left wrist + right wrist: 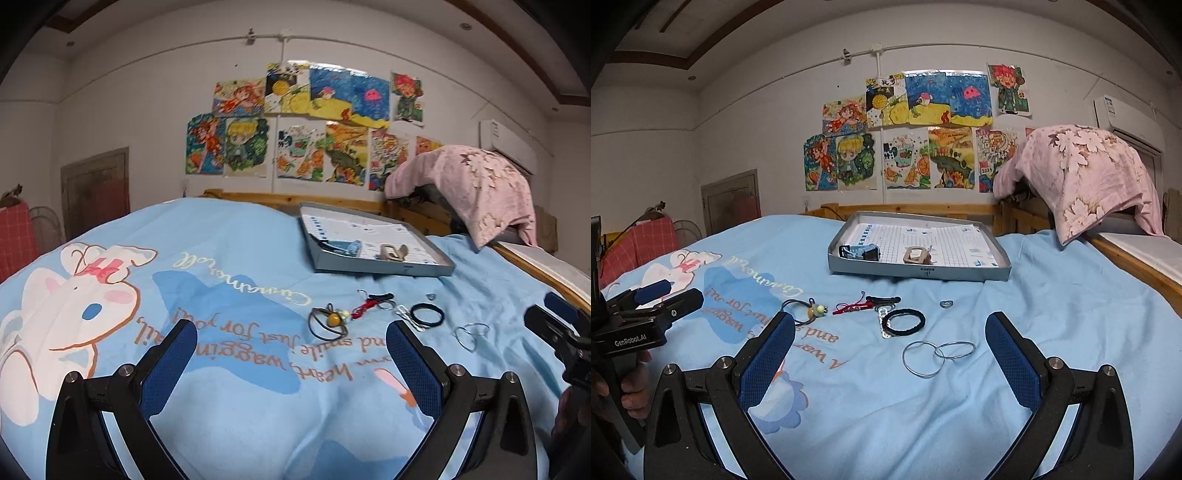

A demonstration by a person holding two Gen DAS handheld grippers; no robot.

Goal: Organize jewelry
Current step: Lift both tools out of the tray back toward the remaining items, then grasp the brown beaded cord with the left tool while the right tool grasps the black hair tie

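Jewelry lies scattered on the blue bedspread (pixel 1052 280) in front of the shallow grey tray (pixel 919 274): two silver bangles (pixel 936 355), a black hair tie (pixel 904 322), a beaded band (pixel 809 311), a red cord (pixel 851 307) and a small ring (pixel 946 303). We hold both tools over the bed, the right gripper (pixel 890 354) and the left gripper (pixel 291 354) each with jaws wide apart and empty. We judge the bangles nearest; we should come low and pinch one rim, since the soft cloth may bunch. Two items (pixel 886 254) already sit in the tray. Drawings (pixel 916 129) cover the wall beyond the wooden bedframe (pixel 905 209); a pink pillow (pixel 1089 177) rests on the right
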